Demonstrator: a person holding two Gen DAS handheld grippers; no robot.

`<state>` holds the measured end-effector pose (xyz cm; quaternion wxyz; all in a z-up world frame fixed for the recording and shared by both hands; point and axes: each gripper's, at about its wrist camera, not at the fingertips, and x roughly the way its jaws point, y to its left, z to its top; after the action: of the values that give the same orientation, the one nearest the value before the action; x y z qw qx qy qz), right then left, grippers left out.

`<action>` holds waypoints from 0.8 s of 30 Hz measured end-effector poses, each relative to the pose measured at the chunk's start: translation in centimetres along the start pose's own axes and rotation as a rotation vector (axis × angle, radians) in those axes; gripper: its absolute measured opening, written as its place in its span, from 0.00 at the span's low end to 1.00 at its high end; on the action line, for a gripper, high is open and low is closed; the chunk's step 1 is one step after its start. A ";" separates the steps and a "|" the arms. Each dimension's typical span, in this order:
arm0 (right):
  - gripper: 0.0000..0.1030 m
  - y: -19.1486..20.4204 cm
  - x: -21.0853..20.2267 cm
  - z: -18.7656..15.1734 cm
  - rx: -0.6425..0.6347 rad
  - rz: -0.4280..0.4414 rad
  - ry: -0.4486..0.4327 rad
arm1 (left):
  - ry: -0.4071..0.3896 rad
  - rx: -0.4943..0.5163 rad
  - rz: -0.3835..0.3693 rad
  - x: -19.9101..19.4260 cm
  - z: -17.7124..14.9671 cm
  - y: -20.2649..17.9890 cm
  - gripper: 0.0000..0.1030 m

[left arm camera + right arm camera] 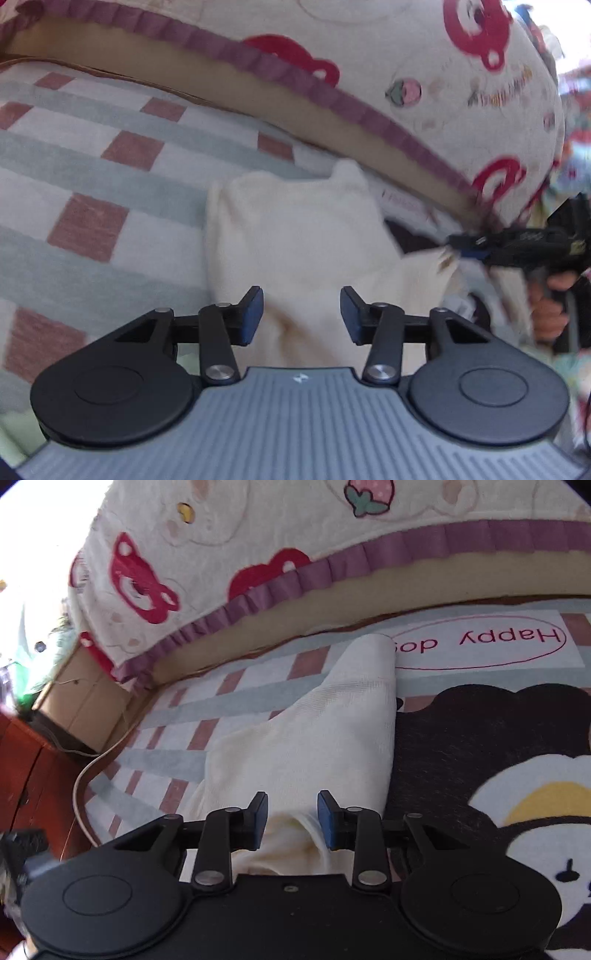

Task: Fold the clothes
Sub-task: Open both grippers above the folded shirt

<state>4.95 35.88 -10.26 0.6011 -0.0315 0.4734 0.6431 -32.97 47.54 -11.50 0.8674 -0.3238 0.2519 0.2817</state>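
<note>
A cream knitted garment [295, 229] lies on a checked rug, one end reaching toward the bed. In the left wrist view my left gripper [302, 314] hovers over its near part, jaws apart, with the cloth beneath the gap and neither pad pressing on it. The right gripper [517, 240] shows at the right edge, held by a hand [550, 314], its tip at the garment's right side. In the right wrist view the garment [332, 731] runs away from my right gripper [291, 819], which is open; a fold of cloth sits in the gap, untouched by the pads.
The rug [229, 701] has pink squares, grey-green stripes, a "Happy dog" label [480, 642] and a dark cartoon figure [498, 738]. A bed with a bear-print cover [424, 74] and purple frill [332, 568] borders it. A cardboard box [85, 701], a cable [79, 775] and red wooden furniture [33, 782] stand at the left.
</note>
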 end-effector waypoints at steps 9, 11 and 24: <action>0.40 0.5 -4.7 -5.4 -0.268 -0.101 0.064 | -0.124 0.494 0.082 0.3 -0.6 -2.3 0.50; 0.40 1.7 -4.8 -5.9 -0.332 -0.077 0.071 | -0.091 0.436 0.025 1.1 0.4 -1.8 0.48; 0.58 8.2 3.5 -7.6 -0.438 -0.001 0.256 | 0.023 0.651 -0.128 -1.6 -2.6 -5.3 0.59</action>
<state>-6.60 34.94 -11.86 0.5156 -0.2423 0.3952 0.7206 -31.27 41.89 -10.01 0.9384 -0.0479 0.3175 0.1275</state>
